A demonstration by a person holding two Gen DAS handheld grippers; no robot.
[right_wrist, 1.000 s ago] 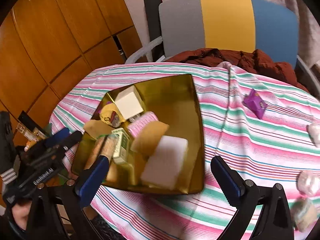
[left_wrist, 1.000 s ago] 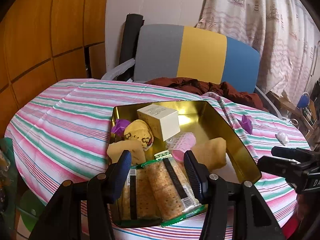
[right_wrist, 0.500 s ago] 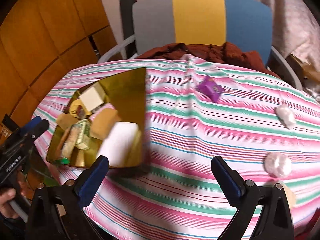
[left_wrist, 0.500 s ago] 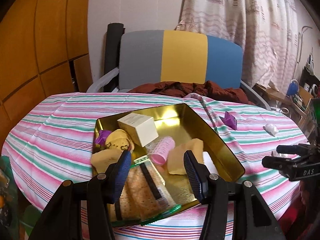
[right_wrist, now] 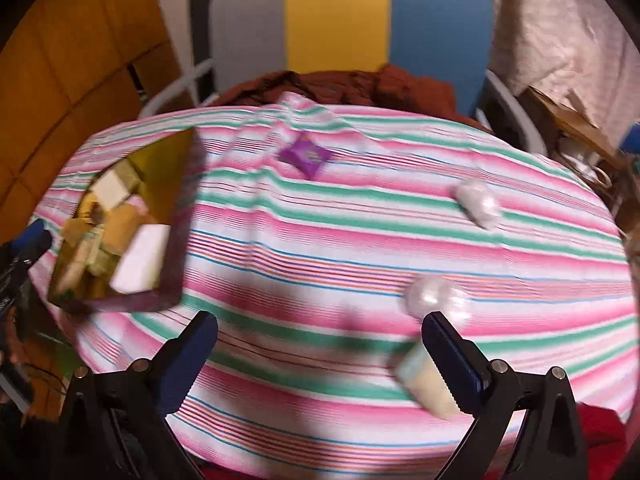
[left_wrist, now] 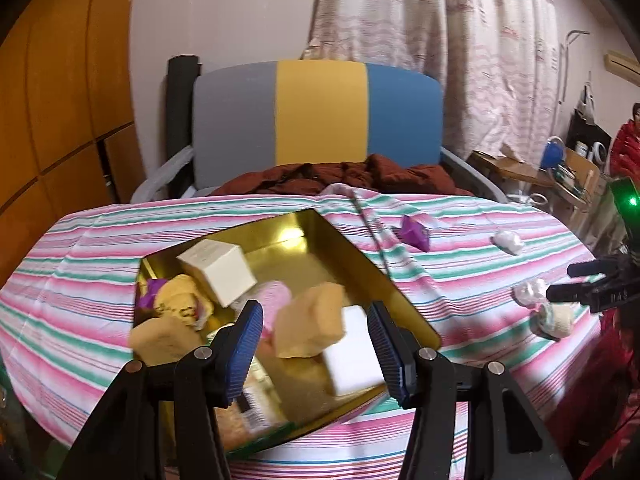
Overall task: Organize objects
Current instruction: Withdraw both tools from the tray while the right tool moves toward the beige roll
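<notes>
Table, round, under a pink, green and white striped cloth; behind it a chair with a grey, yellow and blue back and a dark red garment heaped on the seat.

Gold tin tray, on the table's left part. It held a cream box, a white block, tan sponge-like pieces, a pink roller and a cracker pack at the near edge, partly hidden.

My left claw hung over the tray's near end, fingers spread, nothing between them.

My right claw hung over bare cloth at the near right, also spread and empty.

Loose items on the cloth, all well apart from the tray: a purple packet toward the far side; one white wrapped lump at the right; another just beyond my right claw's right finger; a pale wrapped piece beside that finger, too blurred to identify.
</notes>
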